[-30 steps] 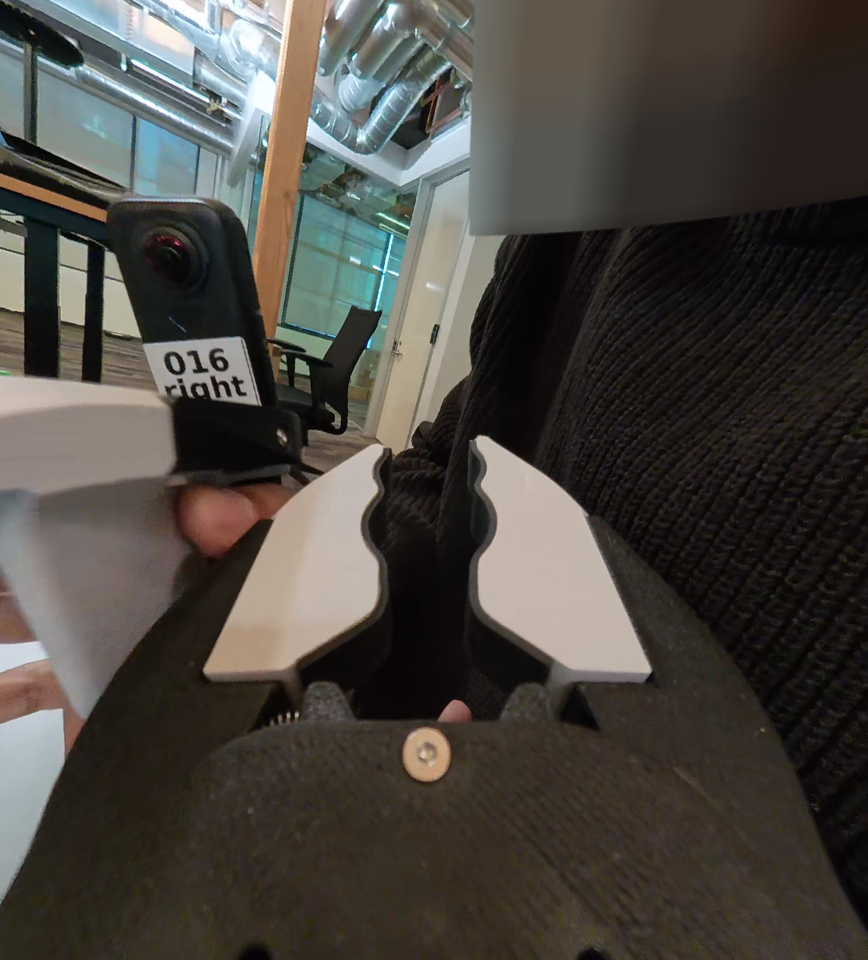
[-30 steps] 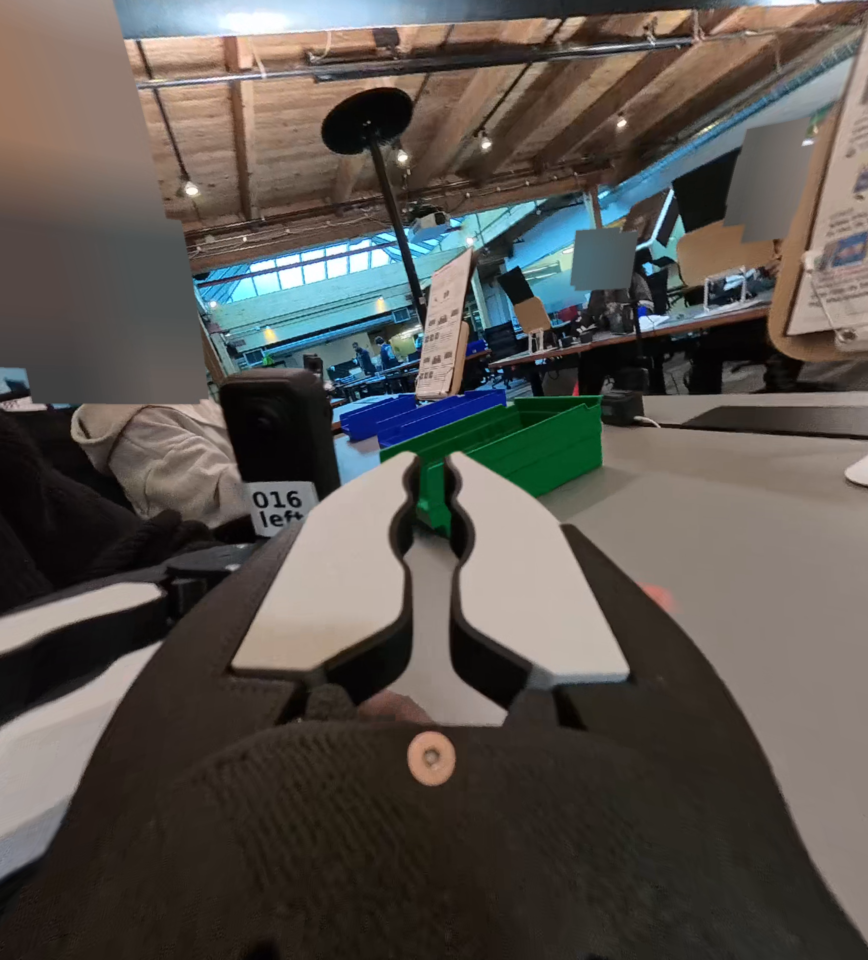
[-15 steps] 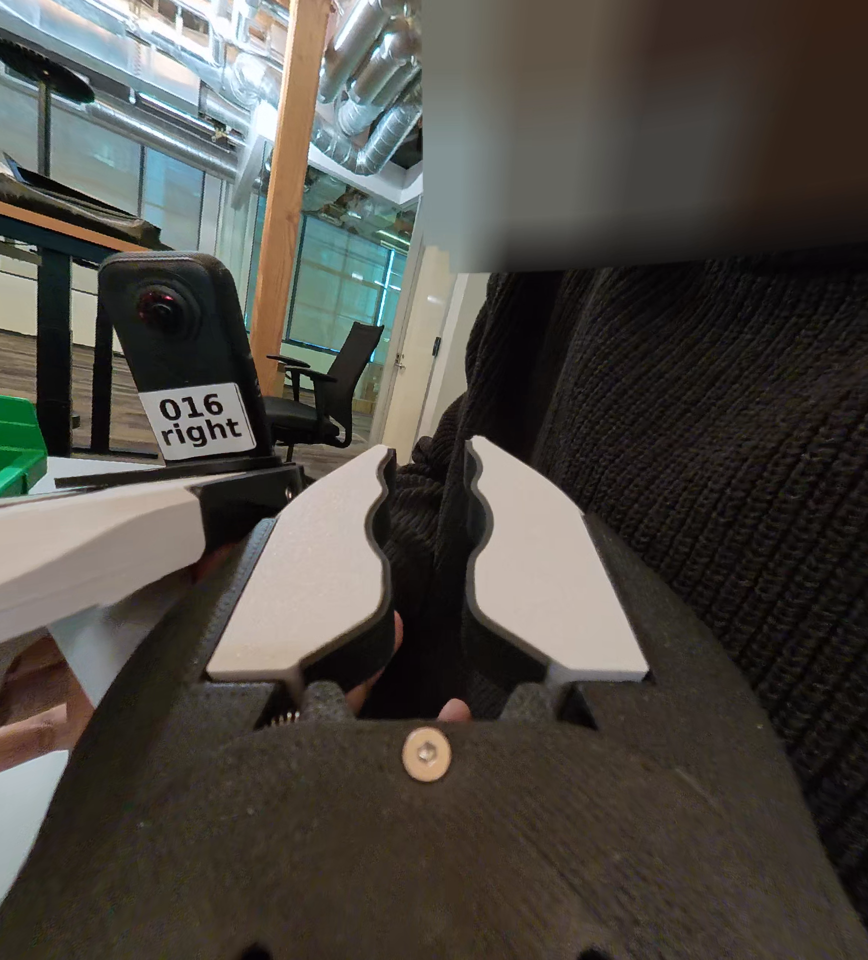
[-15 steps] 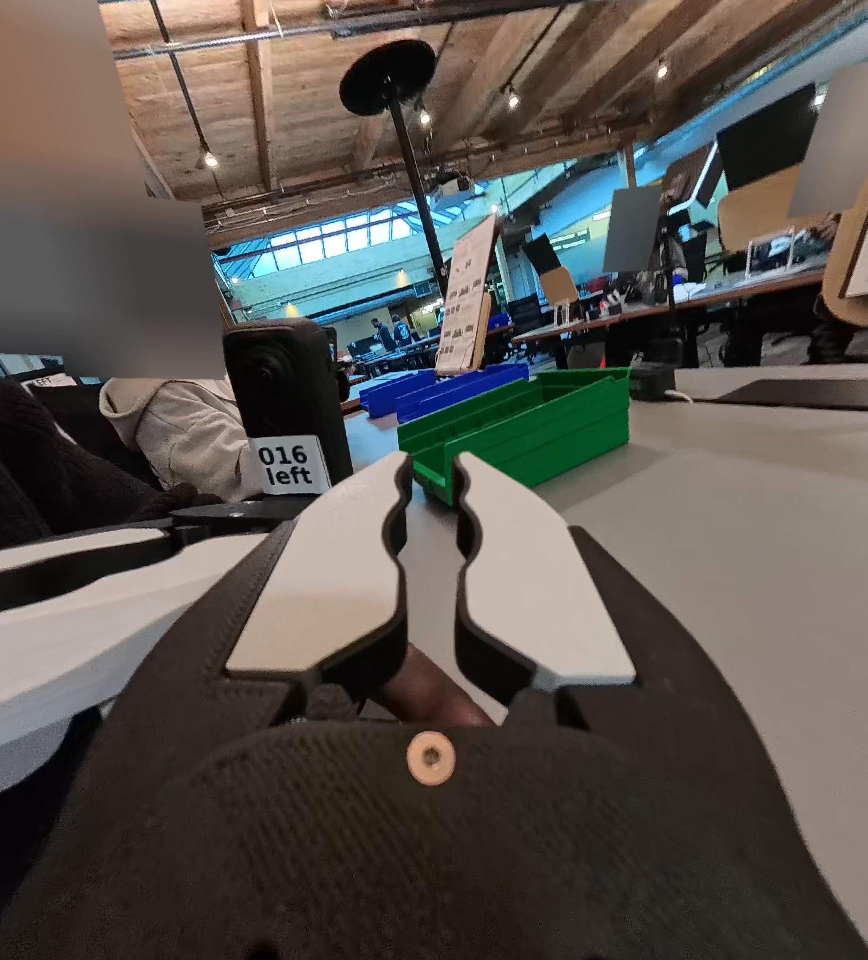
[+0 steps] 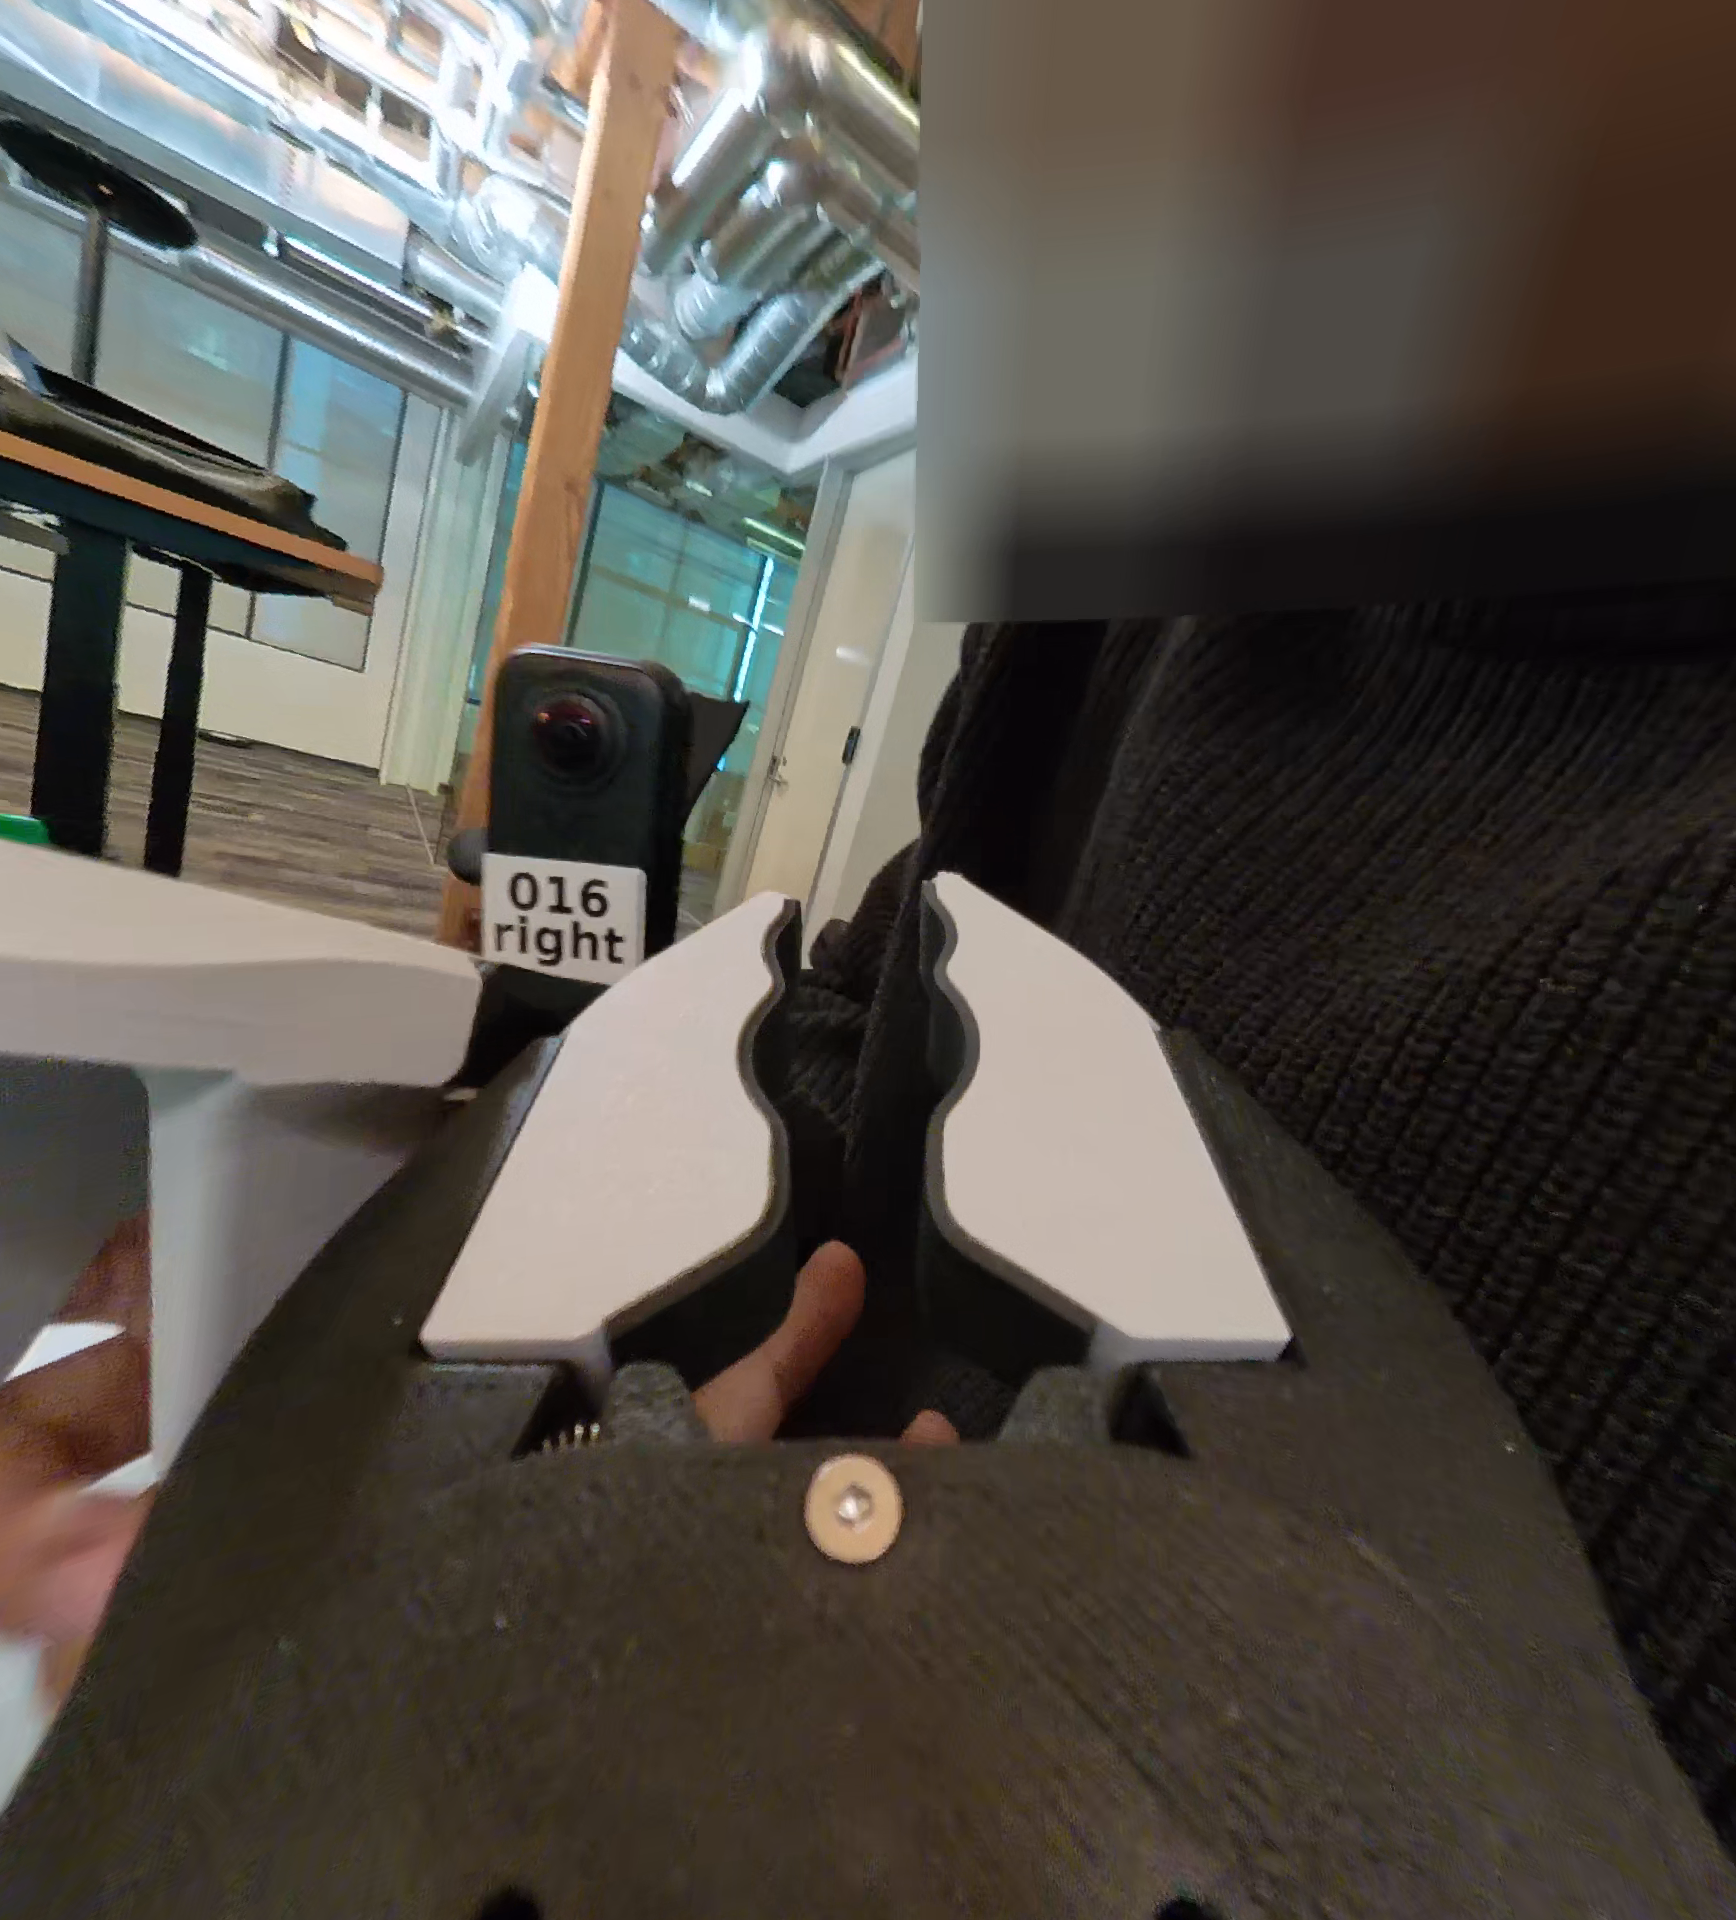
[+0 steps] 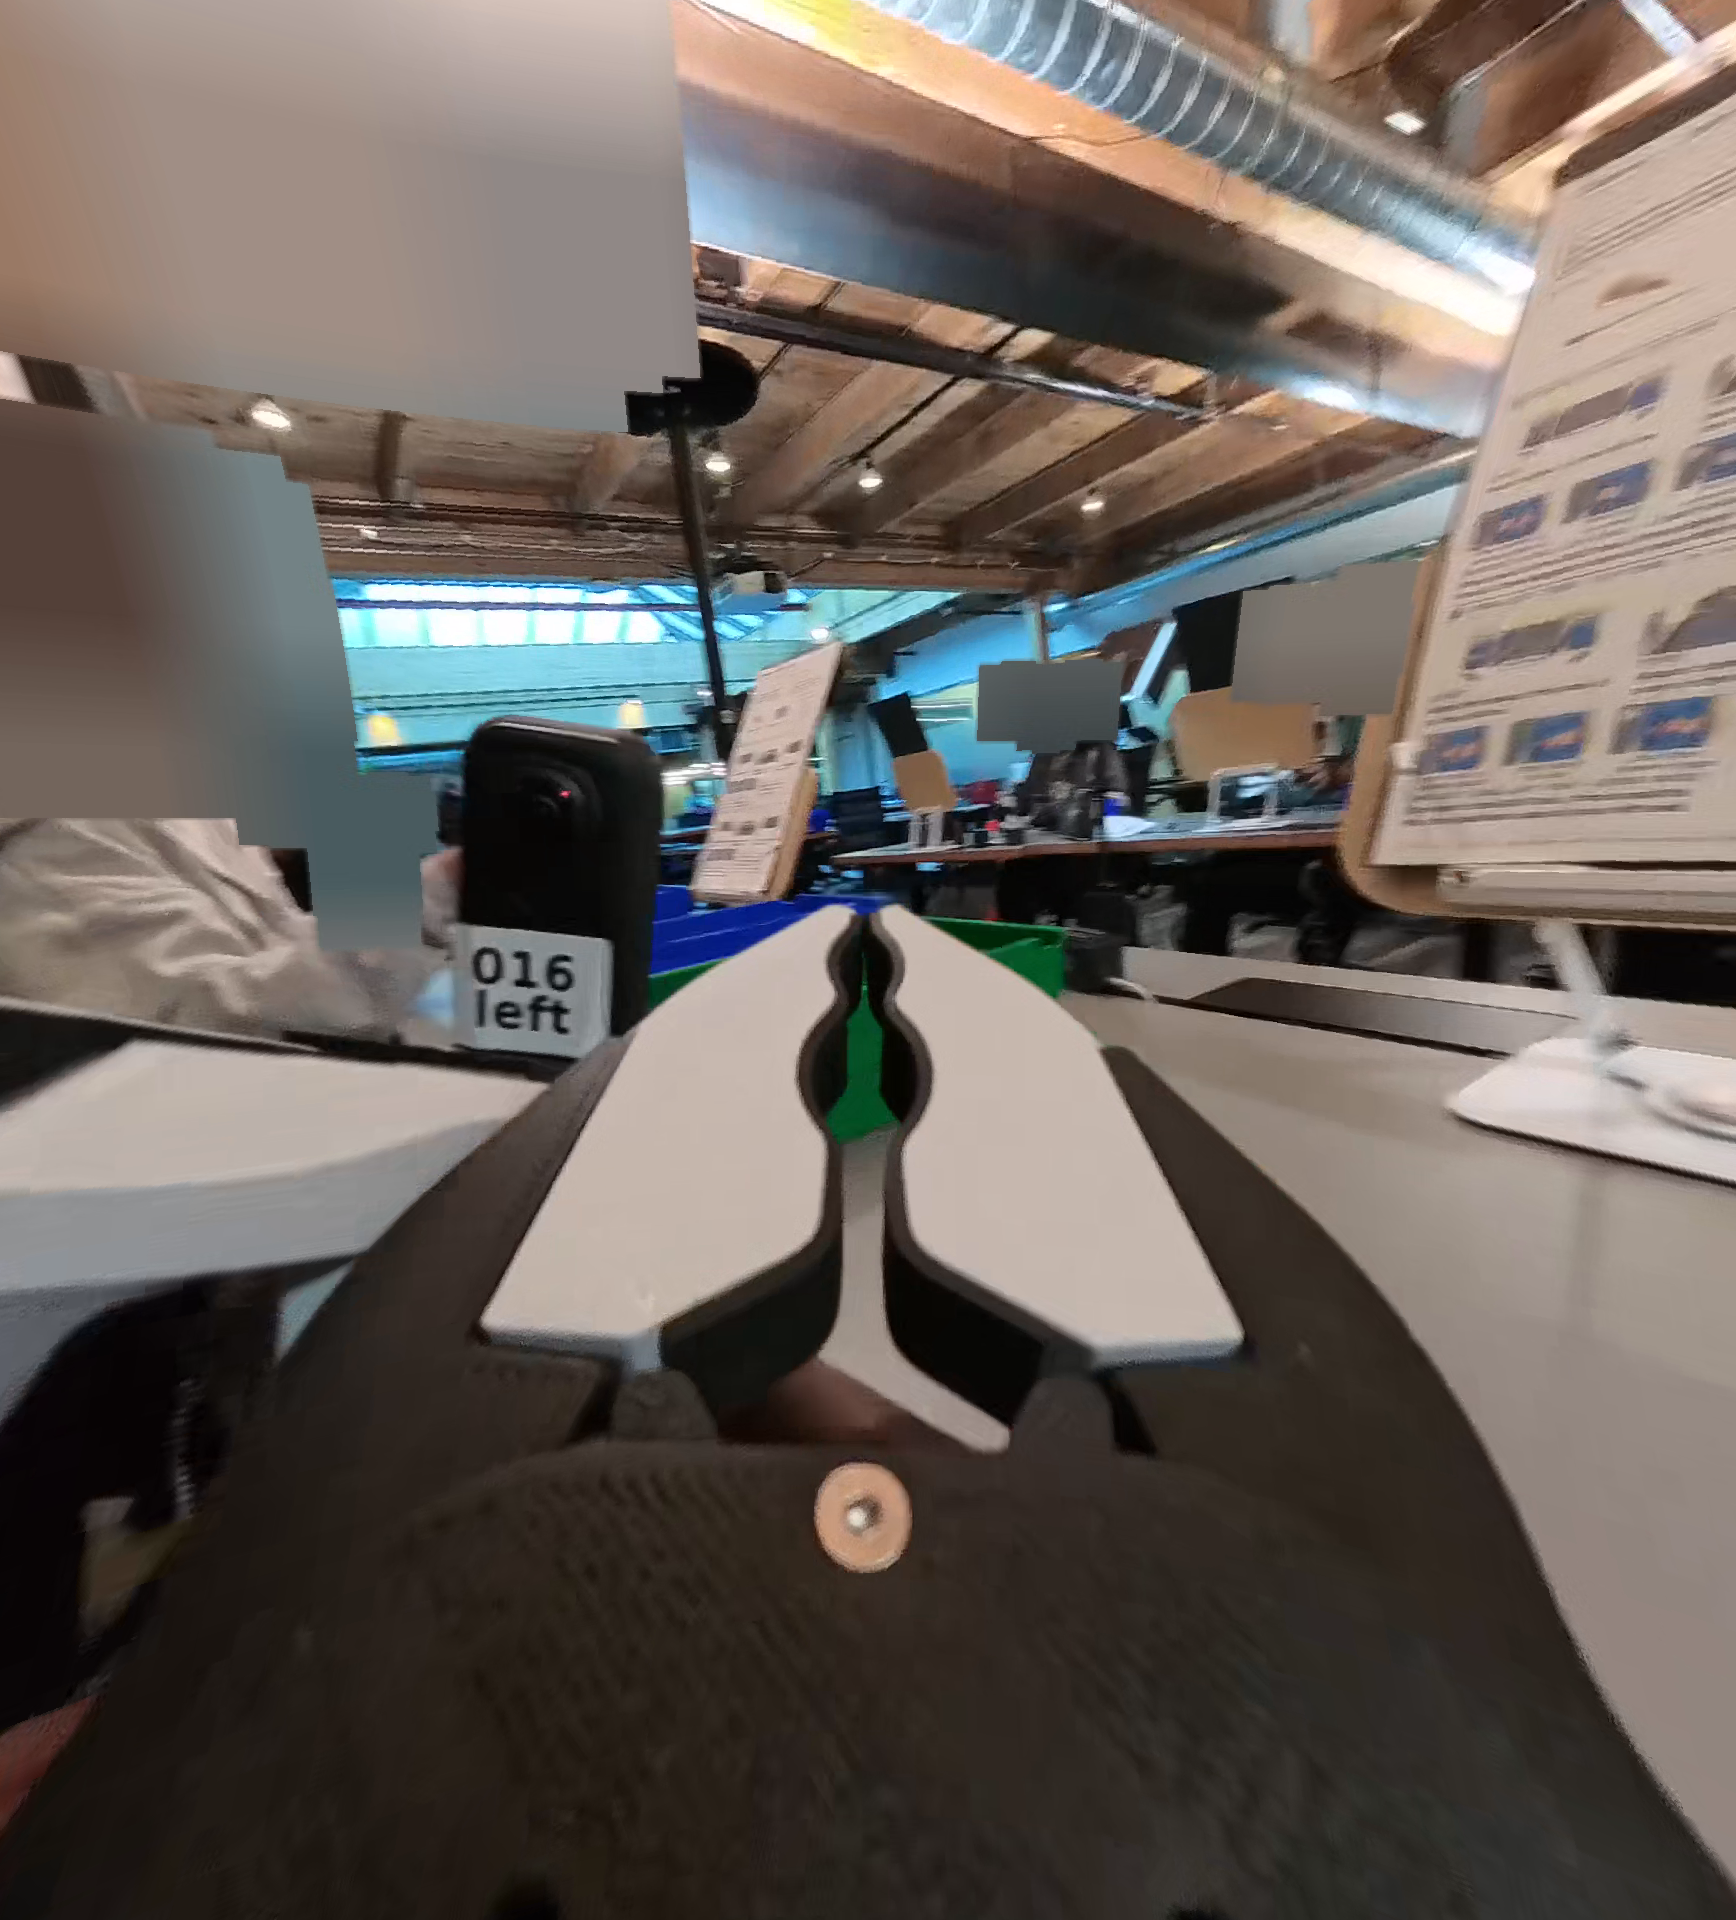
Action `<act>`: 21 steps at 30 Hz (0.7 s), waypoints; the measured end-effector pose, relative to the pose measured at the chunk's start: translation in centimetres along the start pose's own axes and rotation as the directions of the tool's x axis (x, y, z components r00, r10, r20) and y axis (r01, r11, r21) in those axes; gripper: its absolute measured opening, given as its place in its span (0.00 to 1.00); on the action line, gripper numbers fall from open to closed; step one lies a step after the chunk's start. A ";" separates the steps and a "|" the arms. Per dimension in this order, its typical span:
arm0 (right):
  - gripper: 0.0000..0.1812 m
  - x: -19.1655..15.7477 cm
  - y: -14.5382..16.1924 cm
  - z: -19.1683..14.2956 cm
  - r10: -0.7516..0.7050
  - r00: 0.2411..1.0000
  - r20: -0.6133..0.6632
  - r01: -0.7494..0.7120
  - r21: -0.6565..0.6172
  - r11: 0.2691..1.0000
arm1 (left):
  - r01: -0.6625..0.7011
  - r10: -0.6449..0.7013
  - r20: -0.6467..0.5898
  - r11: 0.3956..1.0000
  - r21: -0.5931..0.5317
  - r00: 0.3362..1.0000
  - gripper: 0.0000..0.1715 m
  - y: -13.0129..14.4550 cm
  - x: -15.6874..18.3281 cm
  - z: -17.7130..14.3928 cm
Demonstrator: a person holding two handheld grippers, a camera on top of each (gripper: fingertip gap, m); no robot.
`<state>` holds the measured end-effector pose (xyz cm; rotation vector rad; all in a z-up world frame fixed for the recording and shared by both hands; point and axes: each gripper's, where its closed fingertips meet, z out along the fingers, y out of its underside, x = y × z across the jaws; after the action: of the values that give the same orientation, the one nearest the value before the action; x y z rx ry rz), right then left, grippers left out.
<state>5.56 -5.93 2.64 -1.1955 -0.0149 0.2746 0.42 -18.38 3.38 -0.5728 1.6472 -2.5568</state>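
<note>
My left gripper (image 5: 862,904) is open, with nothing between its white fingers (image 5: 656,1122). It points at a person's black knit sweater (image 5: 1415,1039) close ahead. A fingertip of the holding hand (image 5: 802,1340) shows under the jaws. My right gripper (image 6: 865,916) is shut, its tips together with nothing between them, and it is held above a grey table (image 6: 1466,1299). Each gripper shows at the left of the other's view: the right one's black camera (image 5: 578,790) and the left one's black camera (image 6: 557,852) with a white finger (image 6: 168,1132).
A green bin (image 6: 989,951) and a blue bin (image 6: 729,930) stand on the table beyond my right gripper. A printed board on a white stand (image 6: 1622,520) is at the right. In the left wrist view, a desk (image 5: 116,488) and a wooden post (image 5: 573,416) stand behind.
My right gripper's fingers opened a little, then came together on air. My left gripper's gap narrowed slightly. The right gripper's camera moved rightward in the left wrist view, closer to my left fingers.
</note>
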 end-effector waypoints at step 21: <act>0.15 11.1 5.5 -4.6 0.182 0.939 -0.291 -0.287 -0.375 0.881 | -0.047 0.212 0.711 0.969 -0.244 0.671 0.28 0.8 -14.4 -11.0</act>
<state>15.89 -5.81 -5.63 -1.6536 0.3089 0.3456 10.03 -5.79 -5.38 -1.2438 1.5390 -1.6671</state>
